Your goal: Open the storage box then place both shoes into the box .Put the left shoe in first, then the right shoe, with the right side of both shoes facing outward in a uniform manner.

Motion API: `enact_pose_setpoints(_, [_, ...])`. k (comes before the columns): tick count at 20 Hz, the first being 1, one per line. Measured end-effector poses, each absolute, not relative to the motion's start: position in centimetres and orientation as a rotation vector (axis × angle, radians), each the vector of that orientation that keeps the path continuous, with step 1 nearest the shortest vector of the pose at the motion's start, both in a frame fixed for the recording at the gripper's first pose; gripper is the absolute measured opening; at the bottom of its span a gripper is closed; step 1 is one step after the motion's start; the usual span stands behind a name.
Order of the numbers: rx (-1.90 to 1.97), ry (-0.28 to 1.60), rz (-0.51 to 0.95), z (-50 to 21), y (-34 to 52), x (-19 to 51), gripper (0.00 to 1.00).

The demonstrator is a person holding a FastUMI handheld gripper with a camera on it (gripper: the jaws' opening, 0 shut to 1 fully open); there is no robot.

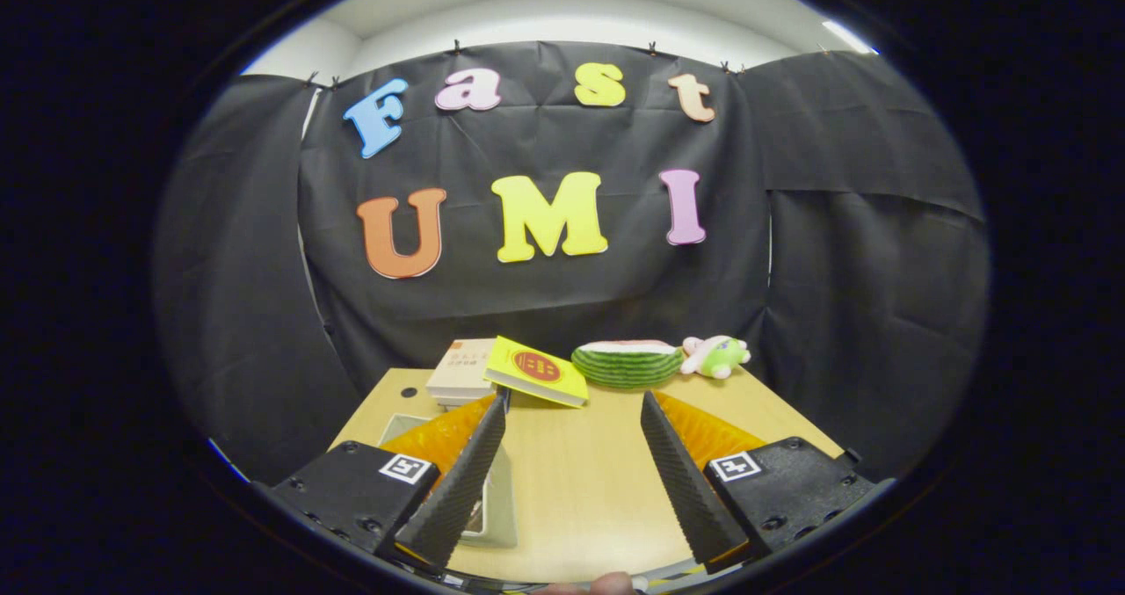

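The gripper (573,406) is standing open with nothing between its fingers, over bare table (580,481). The storage box (497,498) is lying behind the left finger, mostly hidden, contents hard to make out. Beyond the fingertips, books (461,371), a yellow booklet (536,371), a watermelon slice (627,364) and a plush toy (716,356) are lining the table's far edge.

Beyond the open hand-held gripper (573,406), books (510,371) sit left of a melon toy (627,365).

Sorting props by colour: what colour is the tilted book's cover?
Yellow with a red round mark, clearest in the gripper view, beyond the open jaws.
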State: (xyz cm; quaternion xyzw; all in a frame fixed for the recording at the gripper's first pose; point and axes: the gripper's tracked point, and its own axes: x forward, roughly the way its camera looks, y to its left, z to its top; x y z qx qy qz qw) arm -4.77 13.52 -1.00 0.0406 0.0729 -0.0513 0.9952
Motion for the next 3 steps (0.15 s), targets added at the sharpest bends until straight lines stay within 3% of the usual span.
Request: enact_pose_setpoints(3, [0.084,0.147,-0.103,-1.07,13.32,-4.68,0.99])
